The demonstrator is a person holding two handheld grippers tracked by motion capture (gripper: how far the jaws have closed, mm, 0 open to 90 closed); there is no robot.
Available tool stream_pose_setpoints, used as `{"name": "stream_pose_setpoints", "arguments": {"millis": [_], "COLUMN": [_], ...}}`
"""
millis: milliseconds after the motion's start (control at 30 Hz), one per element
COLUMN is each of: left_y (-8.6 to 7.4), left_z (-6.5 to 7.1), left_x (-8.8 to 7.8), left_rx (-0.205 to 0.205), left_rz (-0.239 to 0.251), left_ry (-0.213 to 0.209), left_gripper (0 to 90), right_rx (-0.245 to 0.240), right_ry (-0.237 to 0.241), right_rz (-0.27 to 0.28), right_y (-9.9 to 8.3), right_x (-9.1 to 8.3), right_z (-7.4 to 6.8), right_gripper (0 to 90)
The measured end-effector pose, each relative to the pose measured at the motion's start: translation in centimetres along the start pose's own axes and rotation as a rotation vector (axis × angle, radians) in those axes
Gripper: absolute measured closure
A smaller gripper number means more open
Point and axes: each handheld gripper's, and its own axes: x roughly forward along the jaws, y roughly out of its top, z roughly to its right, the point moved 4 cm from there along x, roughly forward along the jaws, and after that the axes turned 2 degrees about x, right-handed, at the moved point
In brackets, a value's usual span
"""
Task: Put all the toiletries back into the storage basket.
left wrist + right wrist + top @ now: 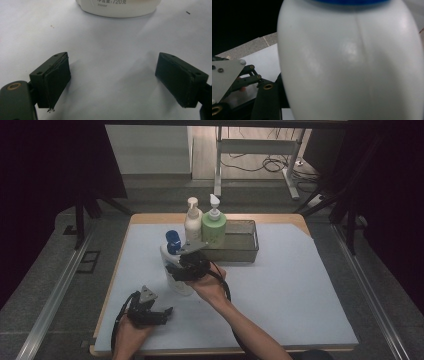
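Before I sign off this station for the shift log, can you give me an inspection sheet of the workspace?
Surface: pale mat on a wooden table.
Job's things: white bottle with blue cap, upright on the mat.
Clutter: cream pump bottle and green pump bottle at the left end of a mesh tray.
Grippers: right claw around the white bottle, contact unclear; left claw open, empty.
Cables: black cable on the right claw; loose cables on the floor.
Surroundings: metal stand, dark curtains.

high view dim, dark vignette at both sides and corners, worktop [280, 285] evenly lit from above with soft shadows. left tool view bright, washed out, faint shadows under the jaws, slightly soft. right tool view: white bottle [352, 65] too close, blurred, broad glare patches, black top-left corner.
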Motion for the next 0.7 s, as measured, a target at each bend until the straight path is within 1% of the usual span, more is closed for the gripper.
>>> {"name": "stream_pose_setpoints", "arguments": {"millis": [167,233,333,467,700], "left_y": [0.0,0.0,0.0,0.0,0.0], "left_z": [0.0,0.0,0.0,0.0,0.0], "left_x": [0.0,0.0,0.0,0.0,0.0], "left_rx": [0.000,-0.001,-0.001,-0.001,-0.001], "left_rz": [0.001,0.001,0.001,0.001,0.000], "left_ry": [0.000,-0.001,0.001,0.000,0.000], "left_gripper": [12.3,12.4,12.4,12.4,12.4], "right_rx": [0.012,0.013,0.021,0.027,0.008], "right_ry": [0.003,0.011,0.019,0.031,0.027], "right_rz": [-0.013,-0.026,-0.028,-0.030,-0.036], "right_y": [0.0,0.0,-0.1,0.1,0.4], "right_x": [-0.3,-0.5,-0.8,-1.6,-3.7], "right_z": [0.1,0.2,0.2,0.3,0.5], "right_gripper": [39.9,39.9,39.9,40.0,40.0]}}
